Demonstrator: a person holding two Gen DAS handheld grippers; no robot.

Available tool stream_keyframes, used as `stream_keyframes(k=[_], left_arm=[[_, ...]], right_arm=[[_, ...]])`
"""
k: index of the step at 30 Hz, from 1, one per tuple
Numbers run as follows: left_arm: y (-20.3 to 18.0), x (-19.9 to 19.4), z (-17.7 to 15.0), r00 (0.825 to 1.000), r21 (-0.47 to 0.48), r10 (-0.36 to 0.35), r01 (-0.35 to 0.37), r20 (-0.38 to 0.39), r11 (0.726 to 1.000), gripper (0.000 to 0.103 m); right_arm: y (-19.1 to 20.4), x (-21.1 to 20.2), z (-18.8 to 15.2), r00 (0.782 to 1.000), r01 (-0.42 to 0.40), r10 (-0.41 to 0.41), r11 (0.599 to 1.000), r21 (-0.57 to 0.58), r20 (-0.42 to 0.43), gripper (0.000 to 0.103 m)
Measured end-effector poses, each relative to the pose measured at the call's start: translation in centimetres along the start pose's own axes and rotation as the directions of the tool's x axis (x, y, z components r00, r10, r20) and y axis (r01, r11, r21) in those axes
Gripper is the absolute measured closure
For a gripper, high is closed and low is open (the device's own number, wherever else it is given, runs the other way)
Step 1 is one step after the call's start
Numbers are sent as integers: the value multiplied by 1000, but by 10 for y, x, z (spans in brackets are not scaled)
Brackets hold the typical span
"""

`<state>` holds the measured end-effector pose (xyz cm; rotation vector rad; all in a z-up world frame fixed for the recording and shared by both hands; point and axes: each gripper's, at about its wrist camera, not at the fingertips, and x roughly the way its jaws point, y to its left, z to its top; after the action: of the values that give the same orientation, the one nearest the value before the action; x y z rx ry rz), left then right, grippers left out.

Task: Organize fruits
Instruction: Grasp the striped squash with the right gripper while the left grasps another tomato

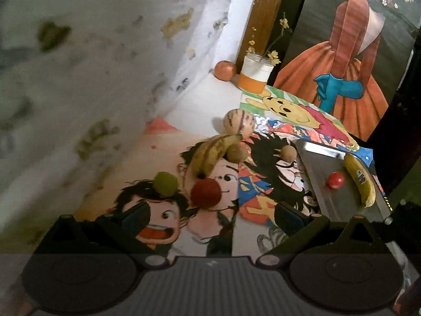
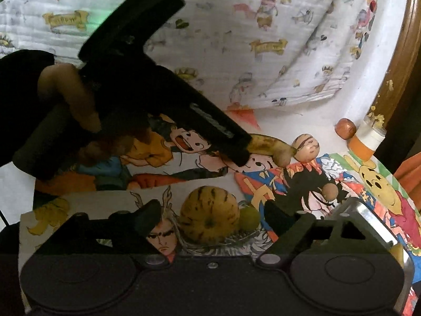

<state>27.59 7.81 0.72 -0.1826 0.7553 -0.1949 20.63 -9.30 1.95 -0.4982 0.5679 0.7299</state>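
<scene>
We read this as the reach step: the right gripper stands spread around the striped melon on the tabletop, pads not yet touching. The left gripper hovers spread before the red fruit. Next, we judge, each must pinch, then carry to the metal tray.

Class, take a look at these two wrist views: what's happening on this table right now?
A person holds a gripper in each hand and is sorting fruit onto a metal tray. The tray already holds a banana and a small red fruit. The left gripper is open, facing a red apple, with a green fruit and a spotted banana nearby. The right gripper is open around a striped melon, not yet gripping it. More fruit lies loose on the cartoon posters.
</scene>
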Motion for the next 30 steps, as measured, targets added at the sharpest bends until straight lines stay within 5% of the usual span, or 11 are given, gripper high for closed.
stream_keyframes(k=[11,26,30], left_arm=[[-3,30,6,1000,-73,7,-7,9,997,22],[-4,46,10,998,-100,65,-66,-15,993,65],[-3,44,9,997,-107,71,-73,-20,992,68]], right_arm=[[-2,15,-5,999,-32,32,999,1,-7,38],[0,22,-8,1000,-15,15,1000,-7,-13,47],[-1,21,-9,1000,-18,18,1000,16,-7,47]])
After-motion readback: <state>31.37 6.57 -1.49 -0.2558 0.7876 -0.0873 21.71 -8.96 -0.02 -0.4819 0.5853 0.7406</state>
